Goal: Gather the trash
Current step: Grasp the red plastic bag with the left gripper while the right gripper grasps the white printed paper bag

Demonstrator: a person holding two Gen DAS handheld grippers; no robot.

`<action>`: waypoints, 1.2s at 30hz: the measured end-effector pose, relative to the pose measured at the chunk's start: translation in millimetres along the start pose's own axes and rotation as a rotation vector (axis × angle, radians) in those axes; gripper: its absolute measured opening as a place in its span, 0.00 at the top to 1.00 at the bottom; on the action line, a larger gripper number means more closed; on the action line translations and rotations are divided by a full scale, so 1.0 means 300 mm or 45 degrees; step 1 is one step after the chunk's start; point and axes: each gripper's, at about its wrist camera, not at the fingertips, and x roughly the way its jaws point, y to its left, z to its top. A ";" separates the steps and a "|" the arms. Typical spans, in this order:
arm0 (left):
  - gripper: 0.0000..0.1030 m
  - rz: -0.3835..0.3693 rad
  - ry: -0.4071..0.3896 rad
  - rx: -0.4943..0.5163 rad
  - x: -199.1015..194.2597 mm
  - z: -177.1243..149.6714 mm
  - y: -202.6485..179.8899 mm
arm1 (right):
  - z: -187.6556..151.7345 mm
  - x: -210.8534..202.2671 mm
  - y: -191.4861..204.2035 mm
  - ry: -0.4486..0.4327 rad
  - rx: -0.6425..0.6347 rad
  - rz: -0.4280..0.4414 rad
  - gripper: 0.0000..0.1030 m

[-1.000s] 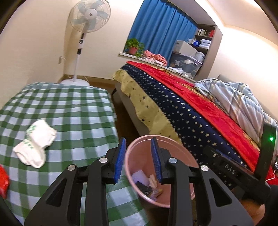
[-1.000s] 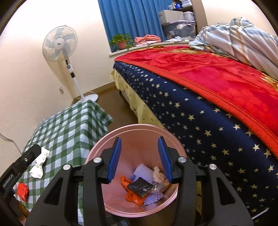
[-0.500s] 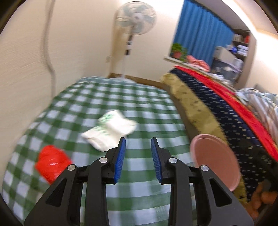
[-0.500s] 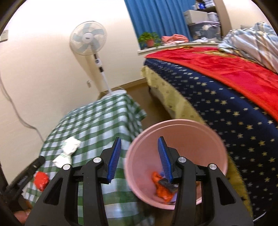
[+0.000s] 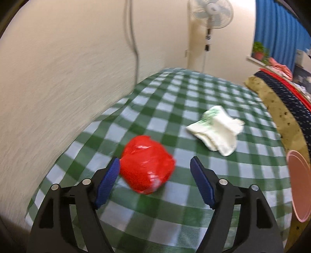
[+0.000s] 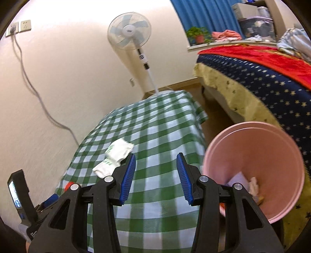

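Tabletop [image 5: 194, 101] under green-and-white check cloth, pushed up against cream wall on its left side; cloth drapes over far end. Grey cable [image 6: 35, 91] hanging down wall from sockets. White pedestal fan [image 6: 129, 33] past far end of tabletop, blue curtain [image 6: 206, 13] and potted plant [image 6: 198, 36] on sill beyond. Bed [image 6: 262, 77] to right w/ navy star blanket, red cover on top, yellow valance.

Left gripper [image 5: 154, 180] low over tabletop, jaws spread wide, holding nothing; crumpled red wrapper [image 5: 146, 166] on cloth betw. them, nearer left pad, contact unclear due to blur. White crumpled paper w/ green print [image 5: 216, 129] lying farther on, right of centre, apart from red one.

Right gripper [image 6: 155, 178] above tabletop's near part, jaws apart, empty. Pink bin [image 6: 272, 153] just right of it, betw. tabletop and bed, some scraps inside at bottom. Same white paper just beyond left pad in right wrist view.
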 end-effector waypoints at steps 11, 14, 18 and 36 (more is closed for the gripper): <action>0.24 0.027 0.136 -0.029 0.105 -0.002 0.017 | -0.051 0.146 0.103 0.104 -0.052 0.097 0.56; 0.31 0.004 0.137 -0.030 0.121 0.001 0.014 | -0.058 0.178 0.122 0.126 -0.061 0.114 0.56; 0.33 -0.033 0.123 -0.026 0.129 0.009 -0.006 | -0.068 0.239 0.148 0.159 -0.062 0.126 0.56; 0.34 -0.041 0.108 -0.046 0.173 0.045 -0.011 | -0.072 0.495 0.252 0.312 -0.078 0.129 0.68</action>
